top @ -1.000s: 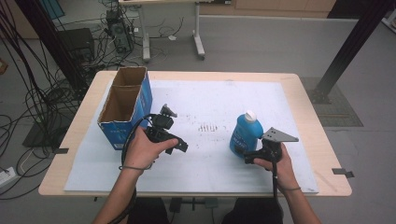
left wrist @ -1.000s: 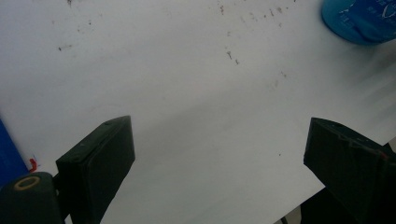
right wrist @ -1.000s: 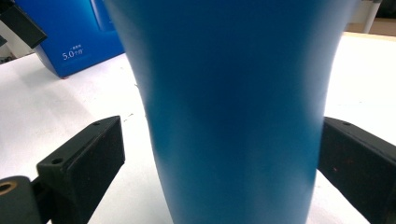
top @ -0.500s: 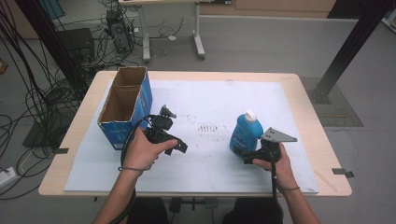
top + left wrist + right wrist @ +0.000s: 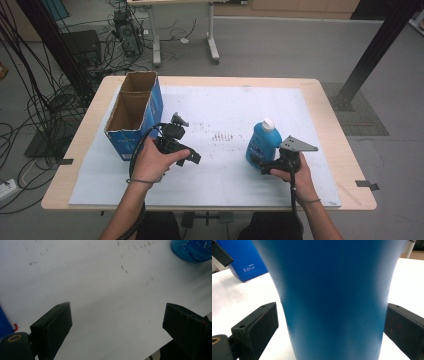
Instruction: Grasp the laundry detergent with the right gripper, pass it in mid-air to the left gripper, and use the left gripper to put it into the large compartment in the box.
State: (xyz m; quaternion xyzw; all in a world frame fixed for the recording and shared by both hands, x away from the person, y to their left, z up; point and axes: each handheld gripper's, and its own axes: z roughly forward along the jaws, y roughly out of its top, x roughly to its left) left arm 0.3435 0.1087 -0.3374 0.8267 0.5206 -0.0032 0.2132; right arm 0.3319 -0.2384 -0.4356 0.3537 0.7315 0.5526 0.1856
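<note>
While upright, blue bottle (image 5: 334, 297) stands between right tongs (image 5: 329, 332) jaws.

box (image 5: 134, 116): far left on the sheet (image 5: 225, 180), upright, open top
bottle (image 5: 261, 142): right of centre, standing, well apart from box
left gripper (image 5: 187, 154): just right of box, btwn box & bottle
right gripper (image 5: 264, 166): right at bottle's near side, bottle btwn its jaws
sheet: lies on table (image 5: 330, 107)

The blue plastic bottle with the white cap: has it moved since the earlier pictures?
No. The blue plastic bottle with the white cap stands at the same spot, right of the dark marks on the white sheet.
</note>
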